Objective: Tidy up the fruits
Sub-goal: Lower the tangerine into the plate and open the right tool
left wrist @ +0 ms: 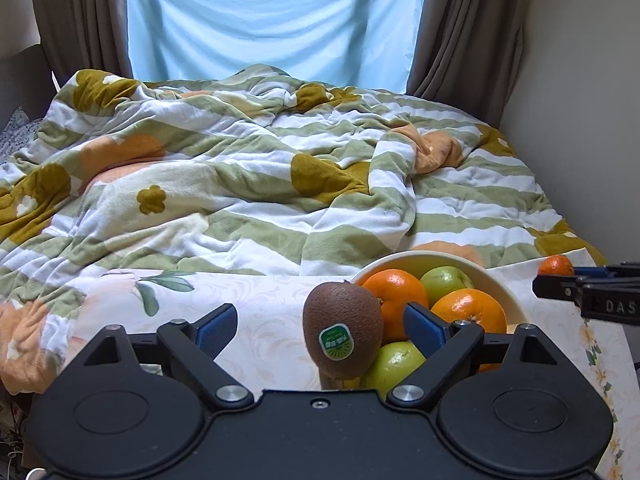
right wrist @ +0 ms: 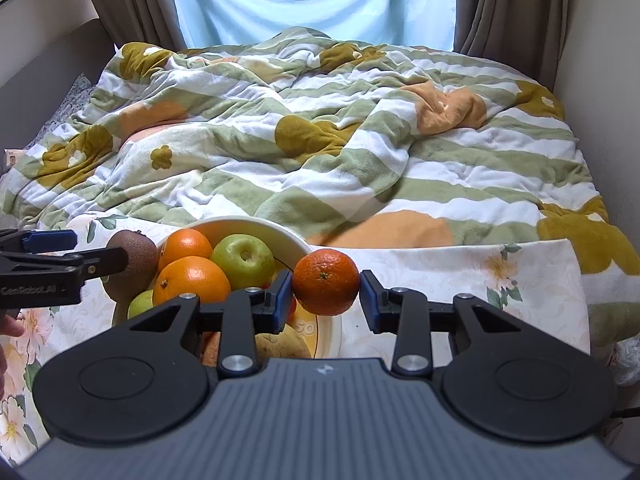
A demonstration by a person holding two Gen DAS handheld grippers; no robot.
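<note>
A cream bowl (left wrist: 420,258) (right wrist: 240,222) on the floral-clothed table holds oranges (left wrist: 394,300) (right wrist: 192,280) and green apples (left wrist: 444,284) (right wrist: 242,260). A brown kiwi (left wrist: 342,328) (right wrist: 134,256) with a green sticker stands upright at the bowl's left rim, on something tan beneath it. My left gripper (left wrist: 320,320) (right wrist: 60,252) is open wide around the kiwi, and its blue pads (left wrist: 218,330) are clear of the skin. Just right of the bowl, my right gripper (right wrist: 326,292) (left wrist: 580,292) is shut on a tangerine (right wrist: 326,282) (left wrist: 556,266) and holds it off the cloth.
A bed with a rumpled green-striped floral quilt (left wrist: 280,168) (right wrist: 320,140) lies right behind the table. Curtains and a bright window stand beyond, with walls on both sides. A yellow-rimmed dish (right wrist: 326,332) with a tan lump lies under my right fingers. A person's hand (right wrist: 8,328) shows at the left edge.
</note>
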